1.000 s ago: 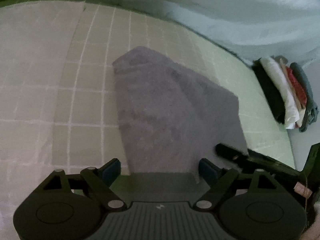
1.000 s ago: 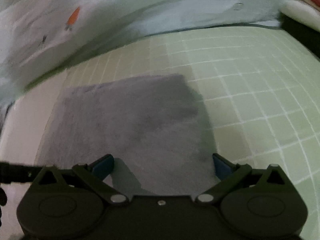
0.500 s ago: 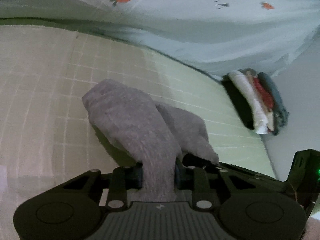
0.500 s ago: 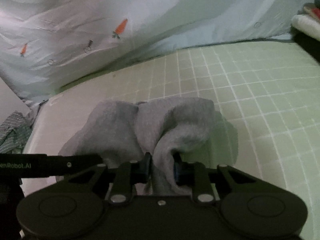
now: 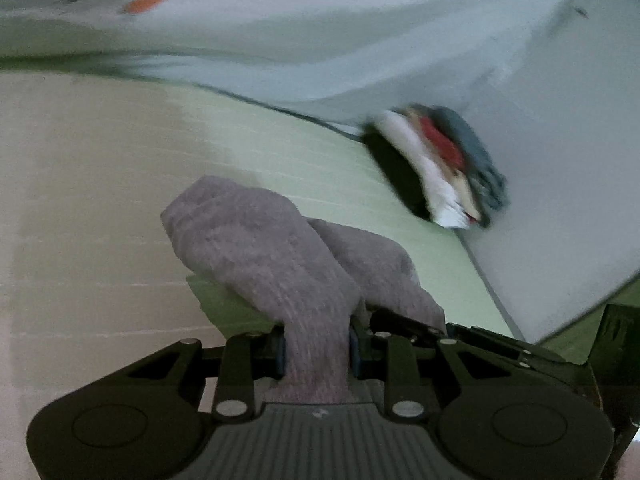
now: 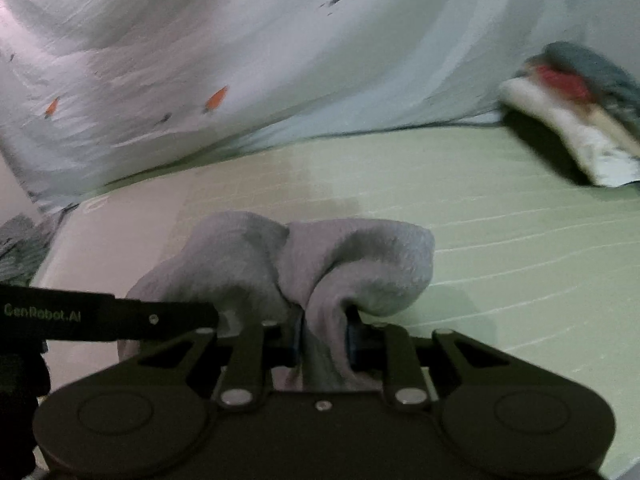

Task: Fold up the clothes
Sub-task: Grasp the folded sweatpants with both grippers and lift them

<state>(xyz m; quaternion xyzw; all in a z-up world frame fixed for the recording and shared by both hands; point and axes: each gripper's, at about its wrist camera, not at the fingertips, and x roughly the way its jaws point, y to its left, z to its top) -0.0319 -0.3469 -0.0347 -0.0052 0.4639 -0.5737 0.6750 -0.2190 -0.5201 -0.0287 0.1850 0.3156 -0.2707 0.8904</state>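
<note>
A grey fleecy cloth (image 5: 276, 256) hangs bunched above the green checked mat (image 5: 120, 184). My left gripper (image 5: 316, 350) is shut on one near edge of it, the fabric pinched between both pads. In the right wrist view the same grey cloth (image 6: 352, 256) droops in two lobes, and my right gripper (image 6: 322, 334) is shut on its other near edge. The two grippers sit close side by side; the left one's black body (image 6: 108, 318) shows at the left of the right wrist view. The cloth's far part still rests near the mat.
A stack of folded clothes (image 5: 440, 164), white, red and grey-blue, lies at the mat's far right corner, also seen as the blurred stack (image 6: 580, 120). A pale sheet with carrot prints (image 6: 216, 60) rises behind the mat. A patterned fabric (image 6: 20, 248) lies at far left.
A second ago both grippers stood open over the flat cloth. They shut on its near edge and have since lifted it, moving toward the folded stack; the views are motion-blurred.
</note>
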